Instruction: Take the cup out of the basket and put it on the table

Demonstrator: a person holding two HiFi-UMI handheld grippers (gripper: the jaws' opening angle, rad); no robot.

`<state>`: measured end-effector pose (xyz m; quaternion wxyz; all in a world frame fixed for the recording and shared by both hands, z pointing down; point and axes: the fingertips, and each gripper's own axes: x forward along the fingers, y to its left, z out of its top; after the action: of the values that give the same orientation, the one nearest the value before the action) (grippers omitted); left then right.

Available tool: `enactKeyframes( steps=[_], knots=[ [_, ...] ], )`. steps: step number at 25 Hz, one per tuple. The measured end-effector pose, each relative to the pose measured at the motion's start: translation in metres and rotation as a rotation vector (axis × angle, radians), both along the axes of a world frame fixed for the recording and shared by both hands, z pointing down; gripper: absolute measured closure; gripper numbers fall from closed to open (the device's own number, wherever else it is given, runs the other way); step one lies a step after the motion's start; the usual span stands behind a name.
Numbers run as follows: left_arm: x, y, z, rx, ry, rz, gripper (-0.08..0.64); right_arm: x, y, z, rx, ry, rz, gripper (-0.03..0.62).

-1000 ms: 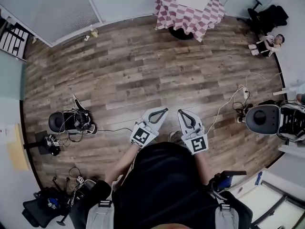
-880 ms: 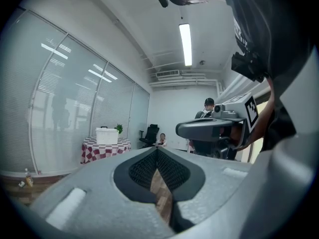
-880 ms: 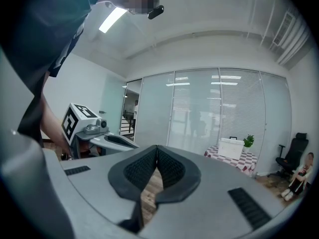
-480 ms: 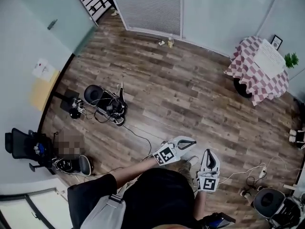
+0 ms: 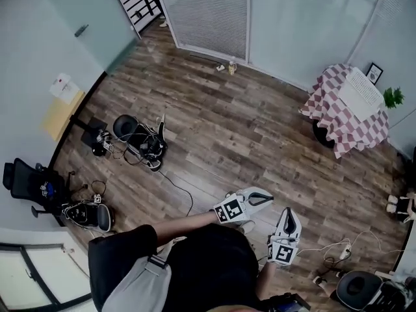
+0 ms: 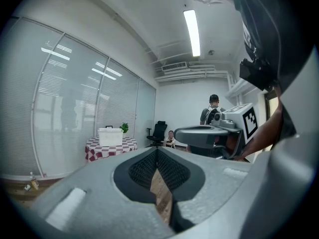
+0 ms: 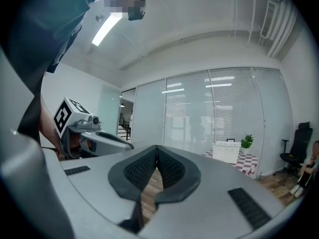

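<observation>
Noted against 1 second ago: checkered table [image 5: 343, 123] gone from top centre to right side of head view, both grippers carried round with it. Judged a turn in the room, not yet an approach.

Found left gripper [image 5: 268, 197] pressed together with nothing between the pads. Found right gripper [image 5: 289, 212] likewise closed and empty.

Located white basket [image 5: 364, 93] on that table, well apart from both grippers.

Unable to make out the cup in any view; presumed inside the basket, too small and distant to confirm.

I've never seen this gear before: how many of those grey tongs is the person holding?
2: the left tongs in front of the person, the right tongs beside them; both shut, empty.
</observation>
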<state>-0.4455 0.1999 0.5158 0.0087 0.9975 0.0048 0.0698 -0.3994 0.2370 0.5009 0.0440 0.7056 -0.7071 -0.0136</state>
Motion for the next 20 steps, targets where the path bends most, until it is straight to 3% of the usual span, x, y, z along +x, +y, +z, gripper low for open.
enactKeyframes(
  steps=[13,20],
  knots=[
    [0.099,0.053,-0.001,0.005,-0.032,-0.022,0.555,0.097,0.057,0.011,0.023,-0.015,-0.036,0.585],
    [0.115,0.072,0.011,-0.01,-0.082,-0.024,0.555,0.134,0.077,0.024,0.03,-0.057,0.004,0.586]
  ],
)
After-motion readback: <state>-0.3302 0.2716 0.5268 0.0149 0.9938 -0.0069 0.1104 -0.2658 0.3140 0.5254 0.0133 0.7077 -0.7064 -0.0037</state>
